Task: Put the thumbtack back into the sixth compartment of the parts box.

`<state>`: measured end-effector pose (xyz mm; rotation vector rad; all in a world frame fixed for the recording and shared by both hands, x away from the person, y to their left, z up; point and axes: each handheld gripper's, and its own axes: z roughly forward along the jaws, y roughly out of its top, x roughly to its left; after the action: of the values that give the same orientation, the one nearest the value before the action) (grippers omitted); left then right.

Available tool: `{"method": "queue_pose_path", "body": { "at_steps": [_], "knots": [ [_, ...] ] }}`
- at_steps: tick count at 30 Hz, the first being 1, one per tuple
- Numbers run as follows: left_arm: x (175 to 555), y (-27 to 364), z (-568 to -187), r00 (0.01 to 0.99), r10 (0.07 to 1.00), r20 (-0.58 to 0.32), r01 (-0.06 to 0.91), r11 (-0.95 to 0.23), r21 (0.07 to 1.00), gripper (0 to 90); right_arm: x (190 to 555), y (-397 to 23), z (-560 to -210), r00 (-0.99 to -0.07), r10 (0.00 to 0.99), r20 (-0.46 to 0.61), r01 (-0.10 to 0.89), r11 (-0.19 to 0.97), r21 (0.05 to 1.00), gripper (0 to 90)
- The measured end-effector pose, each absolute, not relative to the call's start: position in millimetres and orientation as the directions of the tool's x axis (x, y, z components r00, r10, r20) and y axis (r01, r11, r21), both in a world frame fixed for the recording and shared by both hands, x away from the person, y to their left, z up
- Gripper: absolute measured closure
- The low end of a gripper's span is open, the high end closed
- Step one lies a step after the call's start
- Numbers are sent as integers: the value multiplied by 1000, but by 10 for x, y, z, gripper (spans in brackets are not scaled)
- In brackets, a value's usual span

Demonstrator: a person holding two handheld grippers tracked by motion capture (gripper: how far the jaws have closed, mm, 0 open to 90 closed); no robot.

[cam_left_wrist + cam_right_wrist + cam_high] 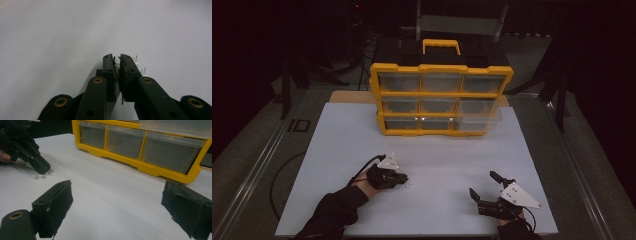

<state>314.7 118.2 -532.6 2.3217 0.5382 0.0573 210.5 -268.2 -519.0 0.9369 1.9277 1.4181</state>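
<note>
My left gripper rests tip-down on the white board, at left of centre. Its jaws are shut, and in the left gripper view a white bit sits pinched between the pads near the tips. Small white parts with thin metal pins lie just beside its right jaw. The right gripper view shows the left gripper touching down at the same small white parts. My right gripper stands wide open over bare board near the front right, and nothing is between its jaws.
A yellow organizer case with clear drawers stands upright at the back of the board, its bottom row facing the grippers. Its lower right drawer is pulled out a little. Dark floor and stands surround the table.
</note>
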Motion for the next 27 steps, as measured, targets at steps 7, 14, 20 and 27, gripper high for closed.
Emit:
{"method": "queue_pose_path", "body": {
  "at_steps": [7,14,20,27],
  "knots": [
    [3147,1183,-5315,904,412,-111,372,-633,679,845,2106,-2688,-5188,-596,802,-38,201,195,960,97],
    [3151,1197,-5179,907,405,-111,362,-619,697,845,2106,-2686,-5190,-595,803,-37,203,194,960,96],
    [3140,1141,-5000,919,381,-104,337,-618,711,845,2109,-2671,-5199,-595,803,-43,205,204,957,97],
    [3191,1065,-4765,926,362,-105,319,-608,727,845,2106,-2674,-5195,-594,804,-42,206,203,957,97]
  ]
}}
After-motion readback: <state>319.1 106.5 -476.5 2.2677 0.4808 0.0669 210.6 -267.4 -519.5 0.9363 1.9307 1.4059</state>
